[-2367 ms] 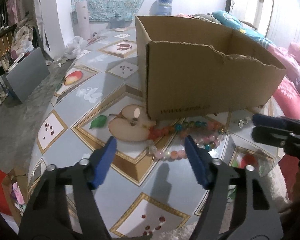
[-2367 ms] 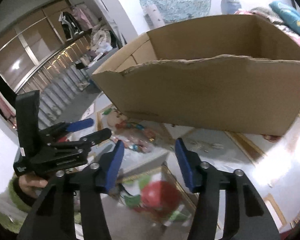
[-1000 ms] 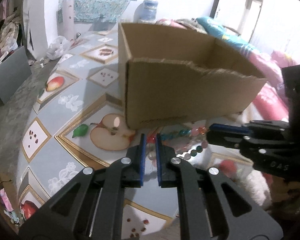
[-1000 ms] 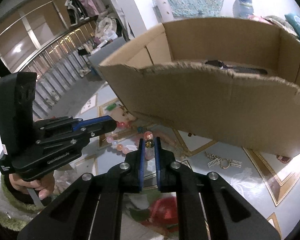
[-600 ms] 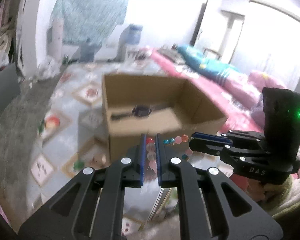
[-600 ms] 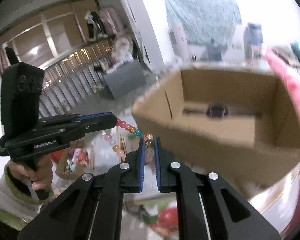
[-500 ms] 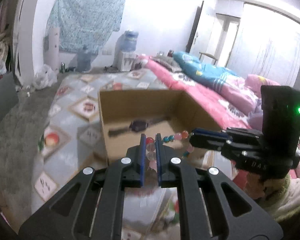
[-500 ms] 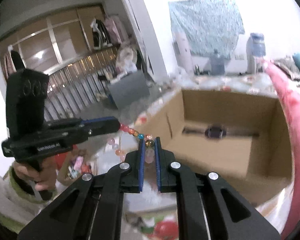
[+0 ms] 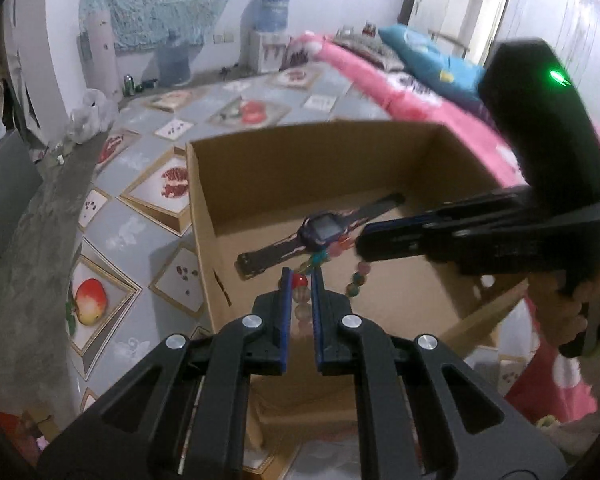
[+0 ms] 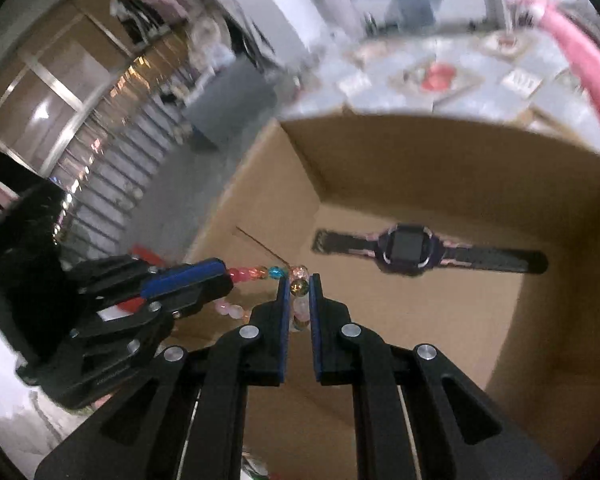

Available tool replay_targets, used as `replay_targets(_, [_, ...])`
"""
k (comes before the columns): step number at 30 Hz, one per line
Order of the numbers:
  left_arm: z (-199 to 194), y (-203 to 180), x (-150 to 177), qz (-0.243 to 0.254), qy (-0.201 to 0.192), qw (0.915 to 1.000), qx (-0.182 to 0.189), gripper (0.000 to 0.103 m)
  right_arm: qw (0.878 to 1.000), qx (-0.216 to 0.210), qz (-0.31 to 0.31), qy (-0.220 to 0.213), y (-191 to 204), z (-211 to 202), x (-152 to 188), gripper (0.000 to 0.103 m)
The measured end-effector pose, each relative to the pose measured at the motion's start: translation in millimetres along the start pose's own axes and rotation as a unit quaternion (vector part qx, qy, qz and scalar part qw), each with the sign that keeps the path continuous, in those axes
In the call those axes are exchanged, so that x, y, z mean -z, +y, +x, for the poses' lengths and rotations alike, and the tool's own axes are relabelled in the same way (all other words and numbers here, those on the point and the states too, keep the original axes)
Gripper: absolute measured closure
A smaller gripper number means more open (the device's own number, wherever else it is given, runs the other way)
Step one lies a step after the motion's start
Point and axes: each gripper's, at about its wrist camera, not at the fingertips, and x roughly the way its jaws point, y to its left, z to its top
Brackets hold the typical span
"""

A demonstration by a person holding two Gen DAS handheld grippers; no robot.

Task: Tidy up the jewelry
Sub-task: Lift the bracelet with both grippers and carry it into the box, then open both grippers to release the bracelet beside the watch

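A string of coloured beads hangs between my two grippers above the open cardboard box. My left gripper is shut on one end of the beads. My right gripper is shut on the other end of the beads; it also shows in the left wrist view. A dark wristwatch with a square face lies on the box floor; it shows in the right wrist view too. The left gripper shows in the right wrist view.
The box stands on a table with a fruit-print cloth. A pink bed lies at the right. A water dispenser and bottles stand against the far wall. A grey cabinet stands at the left.
Both grippers shut on the beads on the table, lifted them, and now hold them over the open box, looking down into it.
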Motion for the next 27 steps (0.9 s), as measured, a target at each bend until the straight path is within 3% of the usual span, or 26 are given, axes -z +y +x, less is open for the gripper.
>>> replay_targets(6, [18,-4,0,0.011,0.041,0.9989,-0.018,0.094,0.997,0.017,0.014,0.069,-5,37,-8,0.092])
replay_targets(12, [16,1,0,-0.002,0.037,0.9991,-0.020,0.093,0.997,0.009,0.031,0.069,-11,37,-6,0.092])
replay_targets(18, [-3,1,1,-0.008,0.001,0.9997,-0.022,0.091,1.000,0.006,0.027,0.013,-13,11,-3,0.092])
replay_targets(21, [-24,-1,5,-0.011,-0.039,0.9990,-0.020,0.077,0.999,-0.005,0.017,-0.041,-7,-17,7,0.085])
replay_targets(23, [-42,-2,13,-0.012,-0.072,0.9972,-0.019,0.069,0.996,-0.003,0.005,-0.086,-1,-40,19,0.072])
replay_targets(27, [-67,-6,29,-0.018,-0.115,0.9931,-0.010,0.057,0.988,-0.002,-0.022,-0.156,11,-78,52,0.068])
